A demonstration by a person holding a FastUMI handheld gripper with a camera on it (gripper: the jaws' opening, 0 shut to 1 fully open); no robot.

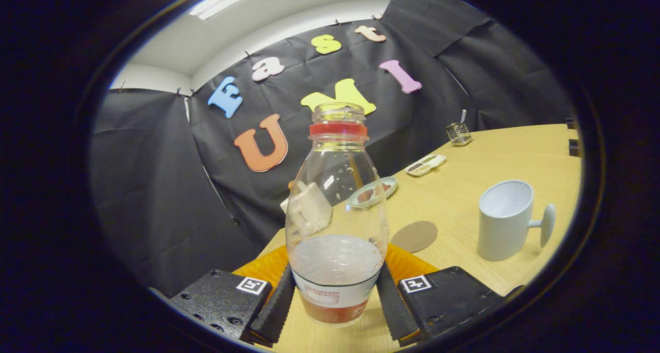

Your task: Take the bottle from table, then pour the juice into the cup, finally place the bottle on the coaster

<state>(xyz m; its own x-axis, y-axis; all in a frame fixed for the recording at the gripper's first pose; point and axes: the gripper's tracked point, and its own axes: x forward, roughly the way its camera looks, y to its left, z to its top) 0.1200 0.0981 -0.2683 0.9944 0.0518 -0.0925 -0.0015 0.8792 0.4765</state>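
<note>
Because both fingers press low sides of bottle, hand-held gripper grips it at bottom centre of frame, upright, so juice stays inside until pour. Bottle clear, red ring at neck, no cap, pale juice fills lower part. Coaster just beyond on tabletop. Cup further right, mouth open for pouring.

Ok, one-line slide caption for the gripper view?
Gripper jaws clamp uncapped juice bottle; white cup, brown coaster beyond.
</note>
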